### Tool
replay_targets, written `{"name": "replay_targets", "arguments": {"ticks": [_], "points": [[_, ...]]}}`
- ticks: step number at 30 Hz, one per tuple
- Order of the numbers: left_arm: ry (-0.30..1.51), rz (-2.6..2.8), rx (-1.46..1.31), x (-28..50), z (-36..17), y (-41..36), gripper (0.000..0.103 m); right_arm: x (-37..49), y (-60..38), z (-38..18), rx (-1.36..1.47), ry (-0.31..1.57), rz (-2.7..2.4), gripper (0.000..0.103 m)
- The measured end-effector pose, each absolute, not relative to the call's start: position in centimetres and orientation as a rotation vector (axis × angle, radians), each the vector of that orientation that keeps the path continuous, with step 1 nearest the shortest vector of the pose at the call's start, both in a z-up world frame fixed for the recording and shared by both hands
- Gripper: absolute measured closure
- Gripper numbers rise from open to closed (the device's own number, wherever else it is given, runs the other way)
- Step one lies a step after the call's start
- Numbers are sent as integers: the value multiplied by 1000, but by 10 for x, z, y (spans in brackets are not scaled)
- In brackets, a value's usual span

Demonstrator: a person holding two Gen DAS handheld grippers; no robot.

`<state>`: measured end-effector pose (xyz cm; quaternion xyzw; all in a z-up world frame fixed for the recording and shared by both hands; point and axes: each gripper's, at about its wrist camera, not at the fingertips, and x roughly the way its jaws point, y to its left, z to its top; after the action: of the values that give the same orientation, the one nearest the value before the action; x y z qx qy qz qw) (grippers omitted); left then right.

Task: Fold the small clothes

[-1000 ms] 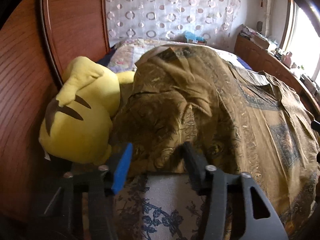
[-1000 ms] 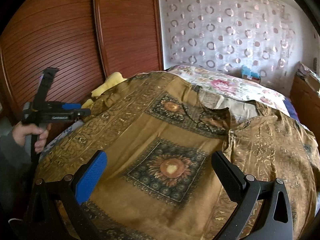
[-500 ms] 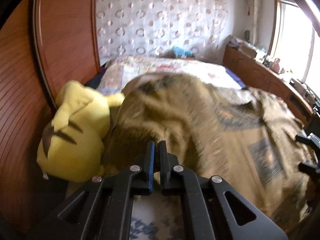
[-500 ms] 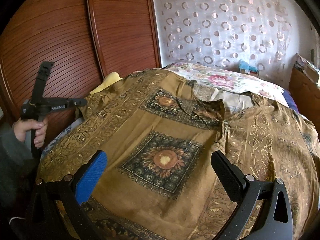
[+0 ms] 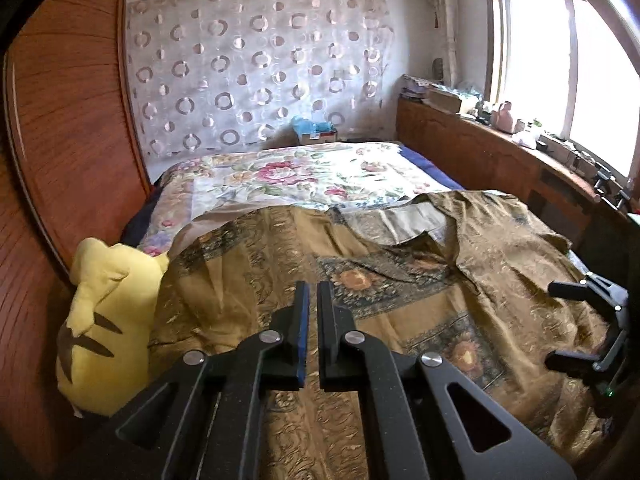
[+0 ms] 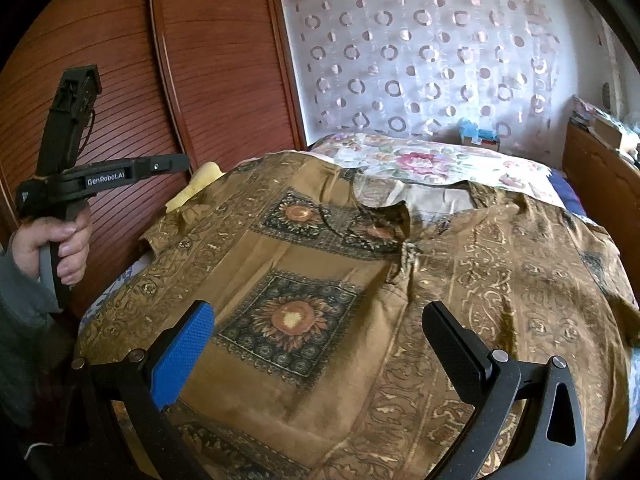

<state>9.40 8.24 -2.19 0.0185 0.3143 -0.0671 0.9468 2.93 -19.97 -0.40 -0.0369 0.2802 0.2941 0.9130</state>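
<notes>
Gripper-wise, we are holding the left gripper closed and empty above the brown shirt, the right gripper spread wide. We are judging the shirt's left edge, lower left of the frame, the next grab.

A person's left hand, in a grey sleeve, grips the handle of the left gripper, held raised with its two fingers closed together and nothing between them. The right gripper points forward and downward, fingers spread wide apart, empty.

White lettering "GenRobot.AI" along the black side of the left gripper, held in the person's hand, no other readable text
</notes>
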Motion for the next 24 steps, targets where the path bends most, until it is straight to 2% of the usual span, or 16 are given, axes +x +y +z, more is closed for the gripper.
{"name": "replay_targets", "arguments": {"ticks": [2,3,4,5,6,13,15,17,18,19,20,24], "points": [[658,-95,34,90,-27,93,85,28,-200,-5,-78,578,603,0],[662,-77,33,86,-28,98,64,27,-199,-6,-77,579,602,0],[664,-54,31,83,-31,108,49,28,-198,-6,-73,580,602,0],[671,-39,29,80,-35,114,44,28,-198,-7,-68,582,603,0],[683,-23,28,80,-38,121,40,29,-196,-9,-65,586,603,0],[792,65,-21,78,-79,162,40,29,-190,-13,-66,598,622,0],[826,60,-51,82,-91,168,42,30,-189,-13,-70,600,627,0],[848,44,-79,86,-98,170,52,32,-188,-12,-73,603,629,0],[852,31,-87,87,-101,170,68,32,-188,-12,-75,604,630,0],[850,28,-84,87,-101,170,90,33,-188,-12,-77,605,631,0],[843,39,-78,86,-100,168,98,33,-187,-13,-79,605,629,0],[762,52,-63,81,-80,164,100,33,-190,-12,-78,608,626,0]]}}
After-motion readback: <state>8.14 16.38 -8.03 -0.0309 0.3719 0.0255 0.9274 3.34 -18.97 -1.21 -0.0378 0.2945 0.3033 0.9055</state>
